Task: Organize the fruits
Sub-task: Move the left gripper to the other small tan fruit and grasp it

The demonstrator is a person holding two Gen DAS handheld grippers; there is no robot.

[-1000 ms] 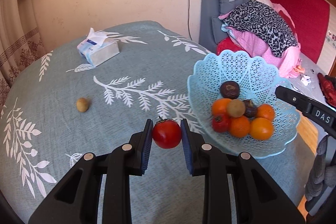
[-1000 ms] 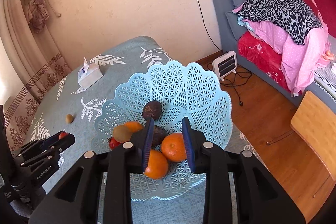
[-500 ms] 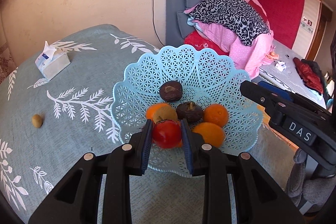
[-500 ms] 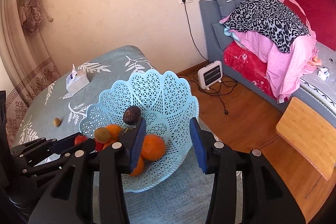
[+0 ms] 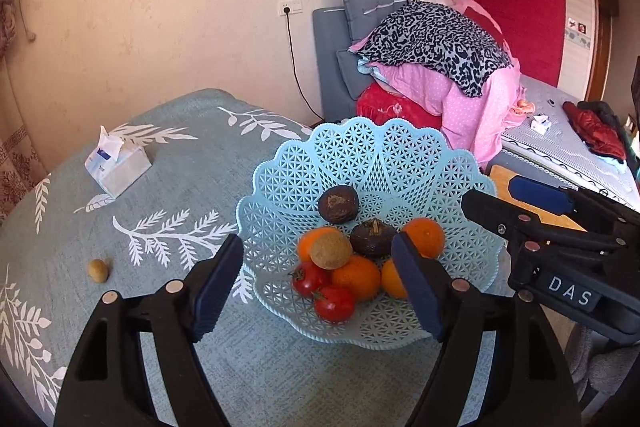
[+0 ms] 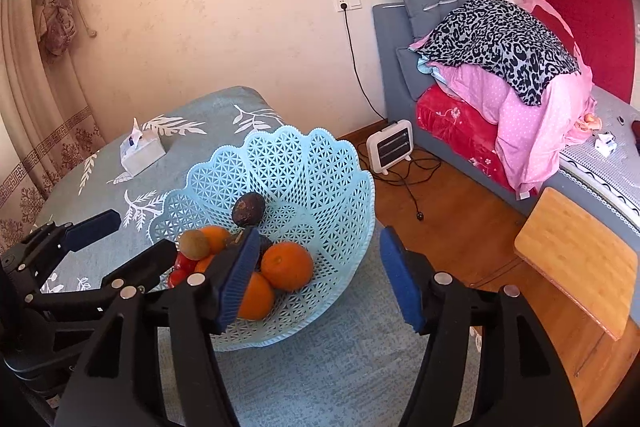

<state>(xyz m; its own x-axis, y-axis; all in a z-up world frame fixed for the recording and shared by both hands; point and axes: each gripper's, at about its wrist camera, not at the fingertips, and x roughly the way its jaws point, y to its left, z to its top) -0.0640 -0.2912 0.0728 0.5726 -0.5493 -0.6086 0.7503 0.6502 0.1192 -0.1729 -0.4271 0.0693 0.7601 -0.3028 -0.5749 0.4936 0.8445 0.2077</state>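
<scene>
A light blue lattice basket (image 5: 400, 163) stands on the teal tablecloth and also shows in the right wrist view (image 6: 304, 163). It holds several oranges (image 5: 358, 277), two red tomatoes (image 5: 334, 303), two dark fruits (image 5: 338, 203) and a brown kiwi (image 5: 331, 250). My left gripper (image 5: 318, 285) is open and empty just above the basket's near rim. My right gripper (image 6: 318, 277) is open and empty at the basket's right side. A small kiwi (image 5: 98, 270) lies alone on the cloth at the left.
A tissue box (image 5: 118, 167) sits at the table's far left. A bed (image 6: 500, 67) piled with blankets stands at the right, a small heater (image 6: 390, 146) on the wooden floor, and a wooden stool (image 6: 580, 255) near the table's right edge.
My left gripper carried the tomato over the basket, opened and let it go among the fruit. My right gripper opened wide and shifted to the basket's right side.
</scene>
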